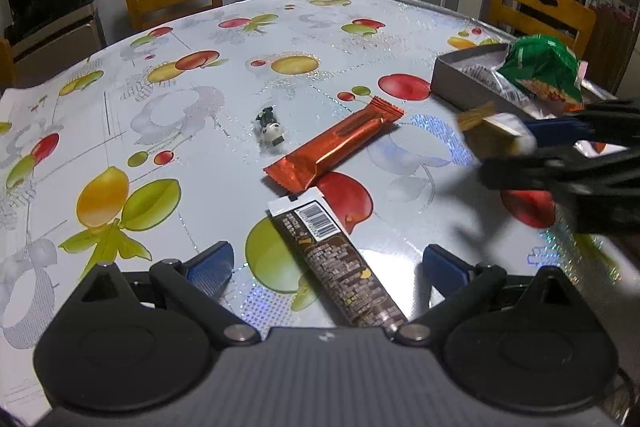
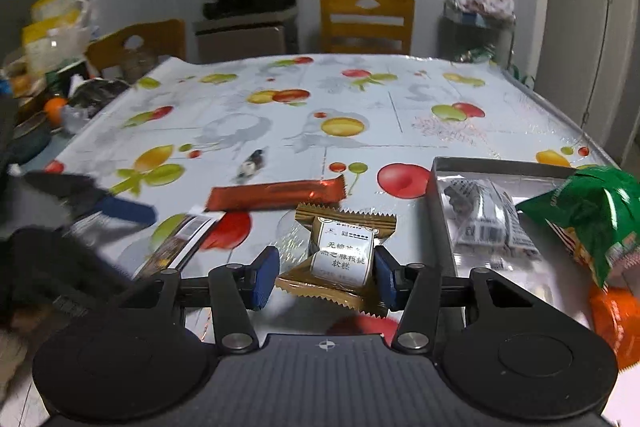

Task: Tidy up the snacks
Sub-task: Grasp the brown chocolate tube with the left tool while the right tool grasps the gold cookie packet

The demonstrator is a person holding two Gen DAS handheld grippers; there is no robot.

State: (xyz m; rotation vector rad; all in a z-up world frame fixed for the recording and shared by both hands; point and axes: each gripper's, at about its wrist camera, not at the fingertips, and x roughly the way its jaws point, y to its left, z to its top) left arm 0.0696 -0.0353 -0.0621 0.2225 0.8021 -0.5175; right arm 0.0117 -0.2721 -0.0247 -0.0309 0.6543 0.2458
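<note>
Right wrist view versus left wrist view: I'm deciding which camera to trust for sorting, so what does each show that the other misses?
Only the right wrist view shows the printed label on the gold snack packet between the right hand-held gripper fingers, and the clear wrapped snack inside the grey tray. Only the left wrist view shows the barcode on the brown bar lying between the open left hand-held gripper fingers. Both show the orange bar, green bag and small panda candy.

Light: dim indoor, cool cast.
Glare: sheen on glossy fruit-print plastic tablecloth (image 1: pixel 224 99).
Blur: black right gripper (image 1: pixel 520 147) smeared; left-wrist view otherwise sharp.
Distortion: fisheye bending and dark corners.
</note>
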